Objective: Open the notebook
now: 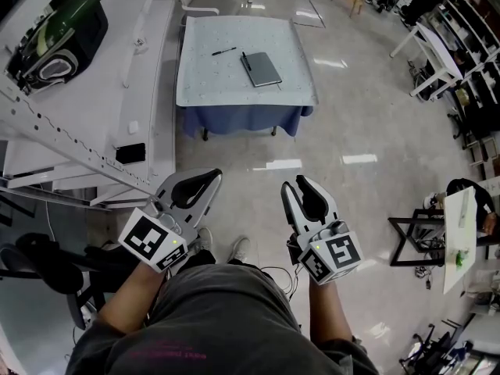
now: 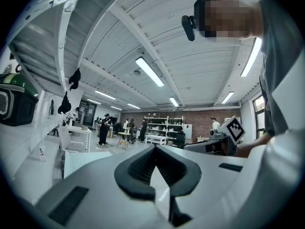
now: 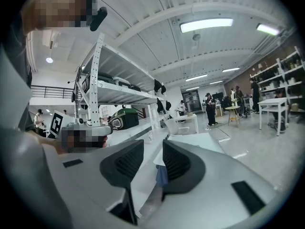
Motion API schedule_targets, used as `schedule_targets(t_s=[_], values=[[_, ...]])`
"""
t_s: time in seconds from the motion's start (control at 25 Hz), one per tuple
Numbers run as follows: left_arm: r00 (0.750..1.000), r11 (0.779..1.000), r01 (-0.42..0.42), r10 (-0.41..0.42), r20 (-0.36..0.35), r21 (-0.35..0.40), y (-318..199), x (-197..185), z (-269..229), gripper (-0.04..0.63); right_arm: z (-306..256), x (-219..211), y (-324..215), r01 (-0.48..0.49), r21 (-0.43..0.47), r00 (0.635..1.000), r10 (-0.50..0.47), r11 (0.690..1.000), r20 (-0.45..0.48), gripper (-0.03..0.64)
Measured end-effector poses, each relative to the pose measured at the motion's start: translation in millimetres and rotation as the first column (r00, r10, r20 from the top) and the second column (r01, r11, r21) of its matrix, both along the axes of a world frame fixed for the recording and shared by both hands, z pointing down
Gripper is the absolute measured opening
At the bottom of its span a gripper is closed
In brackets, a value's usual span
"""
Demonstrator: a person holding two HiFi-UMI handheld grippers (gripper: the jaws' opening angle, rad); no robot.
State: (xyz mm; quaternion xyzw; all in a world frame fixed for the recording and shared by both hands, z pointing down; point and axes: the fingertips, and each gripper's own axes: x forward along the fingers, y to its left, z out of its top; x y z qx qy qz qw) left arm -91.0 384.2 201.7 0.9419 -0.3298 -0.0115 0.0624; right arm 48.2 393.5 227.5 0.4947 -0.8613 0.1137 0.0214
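Note:
The grey notebook (image 1: pixel 262 69) lies shut on a white-topped table (image 1: pixel 203 84) far ahead of me, with a dark pen (image 1: pixel 245 61) along its left edge. A second black pen (image 1: pixel 223 51) lies loose to its left. Both grippers hang low by my body, well short of the table. In the head view my left gripper (image 1: pixel 214 176) has its tips together, and its own view shows the left gripper (image 2: pixel 152 148) with the tips touching and nothing held. My right gripper (image 1: pixel 297 182) is open; in its own view the right gripper (image 3: pixel 153 144) shows a clear gap with nothing in it.
A white shelf rack (image 1: pixel 86 131) runs along the left and carries a green and black bag (image 1: pixel 55 33). The table has a blue skirt (image 1: pixel 242 119). At the right stands a small table (image 1: pixel 459 241) with a seated person (image 1: pixel 469 190) beside it. Polished floor lies between me and the notebook's table.

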Motion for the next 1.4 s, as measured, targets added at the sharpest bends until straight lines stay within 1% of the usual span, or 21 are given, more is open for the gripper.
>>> schedule_targets(t_s=[0.44, 0.88, 1.4], values=[[1.000, 1.000, 0.007, -0.007, 0.008, 0.003, 1, 4, 0, -0.002, 0, 12, 0, -0.001, -0.001, 1.000, 0.001, 1.000, 0.015, 0.178], [0.999, 0.999, 0.032, -0.032, 0.018, 0.008, 1, 22, 1, -0.002, 2, 38, -1, -0.003, 0.006, 1.000, 0.003, 1.000, 0.017, 0.184], [0.996, 0.996, 0.082, -0.082, 0.041, 0.020, -4, 67, 7, -0.002, 9, 85, -8, 0.043, 0.014, 0.998, -0.044, 0.999, 0.034, 0.183]])
